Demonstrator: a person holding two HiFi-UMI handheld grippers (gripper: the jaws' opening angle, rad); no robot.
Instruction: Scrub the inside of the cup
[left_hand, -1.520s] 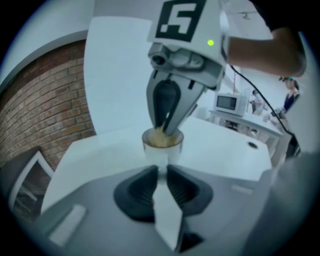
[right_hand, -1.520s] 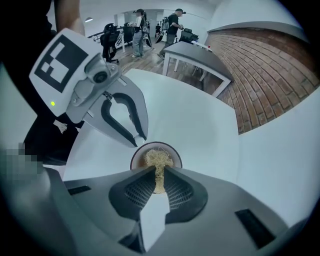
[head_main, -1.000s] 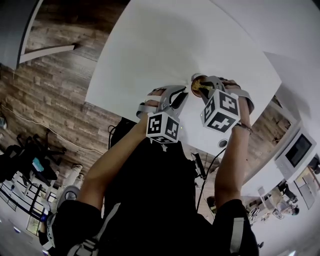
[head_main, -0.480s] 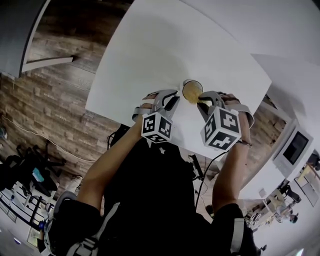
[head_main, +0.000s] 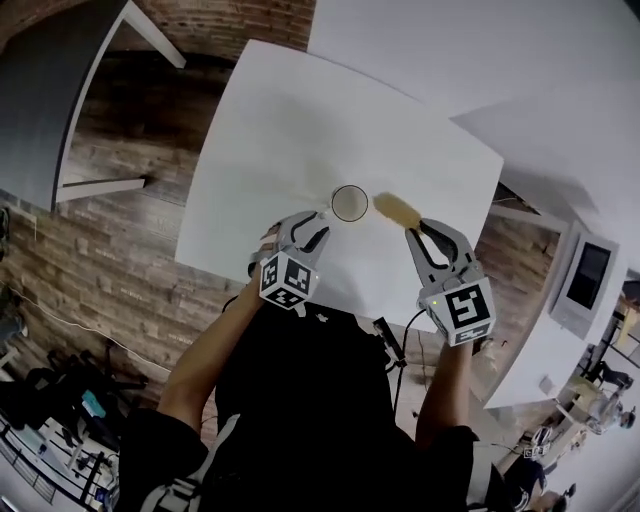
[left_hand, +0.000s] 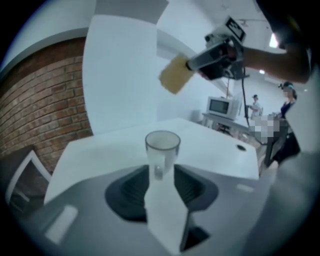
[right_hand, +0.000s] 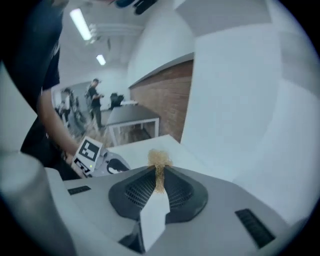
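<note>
A clear cup (head_main: 349, 203) stands upright on the white table (head_main: 260, 130). My left gripper (head_main: 312, 226) sits just behind it, jaws opening, pads off the glass. In the left gripper view the cup (left_hand: 162, 148) stands free a little ahead of the left gripper (left_hand: 162, 175). My right gripper (head_main: 413, 232) is shut on a yellow sponge (head_main: 397, 209), held to the right of the cup and outside it. The sponge (right_hand: 159, 161) pokes up from the right gripper (right_hand: 159, 179) in the right gripper view. It also hangs above the cup (left_hand: 175, 74) in the left gripper view.
A second white table (head_main: 430, 50) adjoins at the far right. A grey table (head_main: 50, 100) stands left over the wood floor. A microwave (left_hand: 222, 106) and people stand far behind. The near table edge (head_main: 330, 300) runs just under both grippers.
The left gripper has let go of the cup and drawn back; the cup now stands on the table. The right gripper has pulled the sponge out of the cup to the right.
</note>
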